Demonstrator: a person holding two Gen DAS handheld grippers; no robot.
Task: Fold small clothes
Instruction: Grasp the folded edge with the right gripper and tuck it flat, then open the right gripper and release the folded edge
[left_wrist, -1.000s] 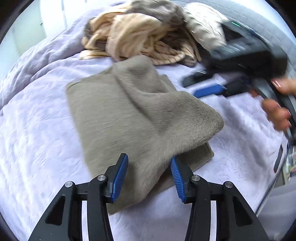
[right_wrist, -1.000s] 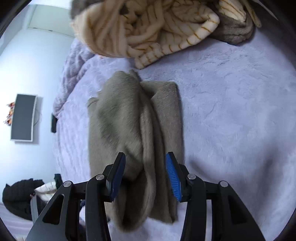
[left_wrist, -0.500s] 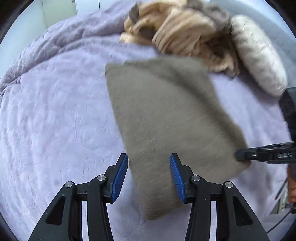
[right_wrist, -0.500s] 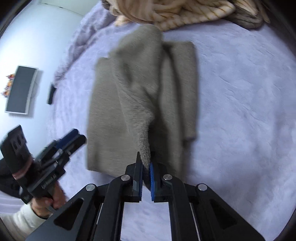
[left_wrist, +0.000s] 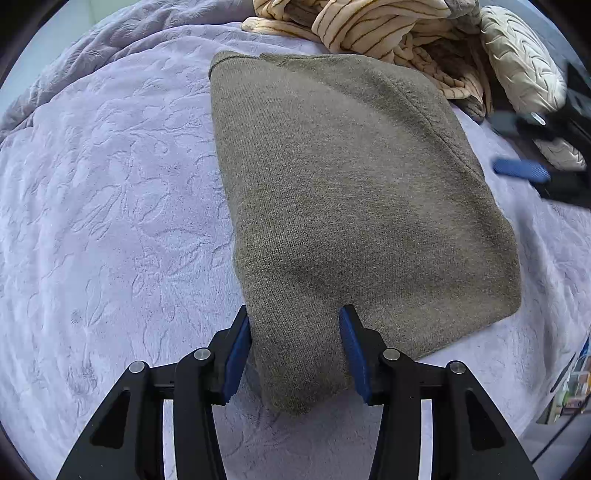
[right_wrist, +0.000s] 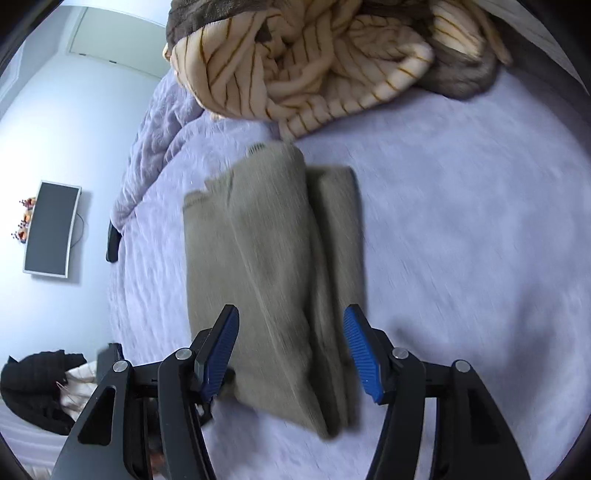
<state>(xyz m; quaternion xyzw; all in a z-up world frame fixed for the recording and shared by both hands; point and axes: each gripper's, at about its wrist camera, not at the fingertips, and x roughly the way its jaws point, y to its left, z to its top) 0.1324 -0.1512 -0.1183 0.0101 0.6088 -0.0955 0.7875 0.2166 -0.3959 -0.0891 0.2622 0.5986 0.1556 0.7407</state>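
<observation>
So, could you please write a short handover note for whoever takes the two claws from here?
Left claw: jaws opening, straddling the near corner of the olive knit garment; whether the pads press is unclear.
Right claw: jaws opening, nothing gripped, above the garment's near end.
The garment lies folded into a compact stack on the lilac bedspread.
The striped cream pile beyond it, beside a cream cushion, is unfolded.
Done: this garment looks folded.
Left: probably release it, tidy the edges, then start on the pile.
</observation>
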